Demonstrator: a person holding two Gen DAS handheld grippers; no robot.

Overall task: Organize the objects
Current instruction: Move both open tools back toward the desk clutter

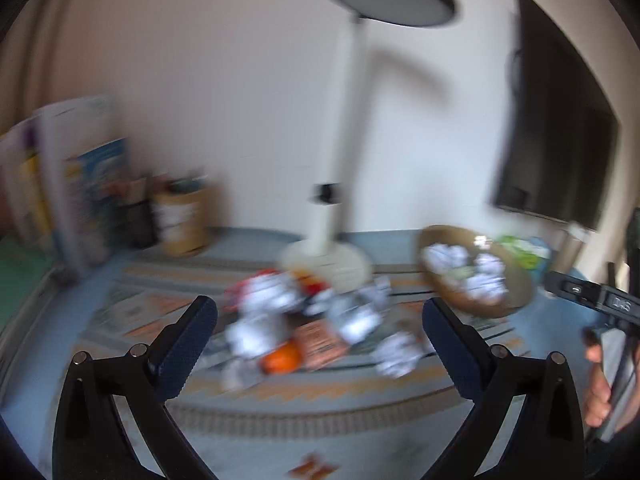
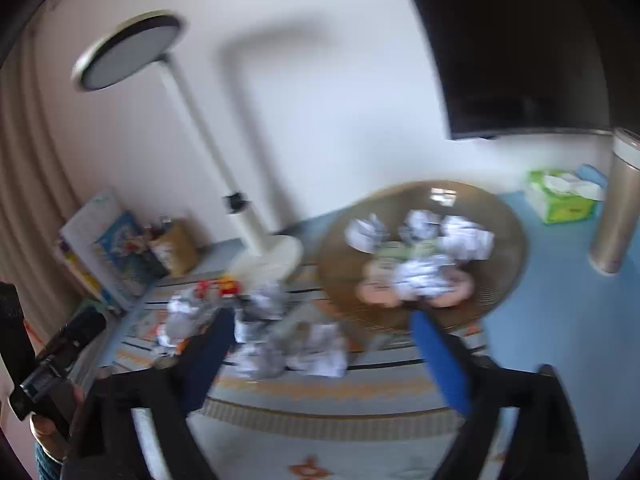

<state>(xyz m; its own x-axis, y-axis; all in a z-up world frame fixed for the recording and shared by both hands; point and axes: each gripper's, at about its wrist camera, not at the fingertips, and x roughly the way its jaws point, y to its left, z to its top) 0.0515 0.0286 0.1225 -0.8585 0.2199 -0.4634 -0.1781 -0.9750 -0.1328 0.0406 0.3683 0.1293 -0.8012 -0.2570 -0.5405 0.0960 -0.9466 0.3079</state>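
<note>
Worktop (image 2: 532, 320), blue w/ a patterned mat (image 1: 280, 396) across the middle. White lamp (image 1: 340, 152) stands at the back. Round wicker basket (image 2: 508, 264) to the right, crumpled paper balls (image 2: 420, 276) inside; more paper wads (image 1: 260, 332) and an orange (image 1: 282, 358) loose on the mat. Left tool (image 1: 320, 336) & right tool (image 2: 324, 364): jaws wide apart, nothing between, both hovering over the pile.
</note>
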